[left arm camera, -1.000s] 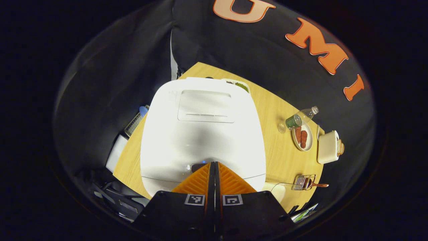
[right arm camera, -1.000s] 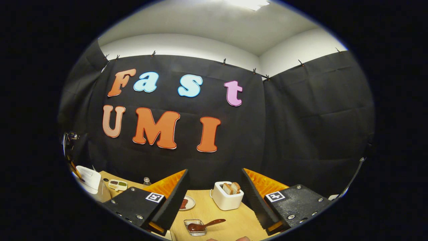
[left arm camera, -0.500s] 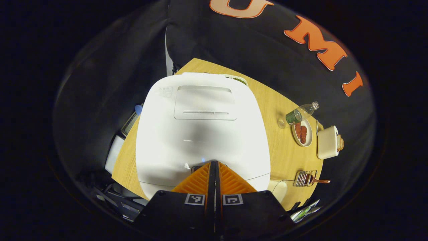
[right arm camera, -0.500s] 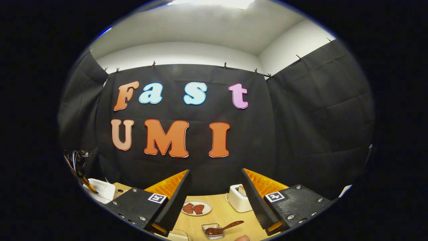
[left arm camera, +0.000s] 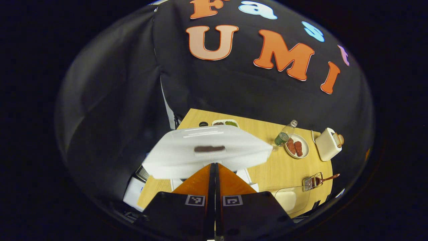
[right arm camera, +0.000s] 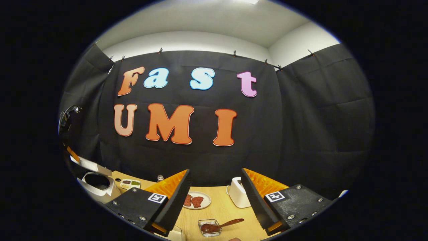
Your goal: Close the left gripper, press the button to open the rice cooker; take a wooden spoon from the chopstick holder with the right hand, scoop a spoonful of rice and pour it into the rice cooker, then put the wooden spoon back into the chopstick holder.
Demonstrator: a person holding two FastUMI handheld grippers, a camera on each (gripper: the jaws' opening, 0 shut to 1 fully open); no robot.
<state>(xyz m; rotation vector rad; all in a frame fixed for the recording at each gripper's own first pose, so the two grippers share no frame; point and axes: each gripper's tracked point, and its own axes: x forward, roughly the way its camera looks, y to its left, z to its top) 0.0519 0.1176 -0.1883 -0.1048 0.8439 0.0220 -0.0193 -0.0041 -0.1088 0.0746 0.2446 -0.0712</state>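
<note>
Low in the left gripper view, the left gripper (left arm camera: 214, 174) has its fingers pressed together, suited to button-pressing; the rice cooker (left arm camera: 207, 150) lid swings up mid-frame. In the right gripper view, the right gripper (right arm camera: 215, 197) is spread wide above the wooden spoon (right arm camera: 220, 225) lying in its holder (right arm camera: 209, 228), bottom centre, probably ready to grasp it.

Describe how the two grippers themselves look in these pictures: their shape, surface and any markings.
The left gripper has two wedge-shaped fingers that taper to a point, mounted on black blocks; each block carries a small square black-and-white marker. The right gripper has the same build: its fingers are ribbed on the outer faces, with finely toothed inner edges, and its black blocks show silver screws and one square marker each. No cables are visible on either.
</note>
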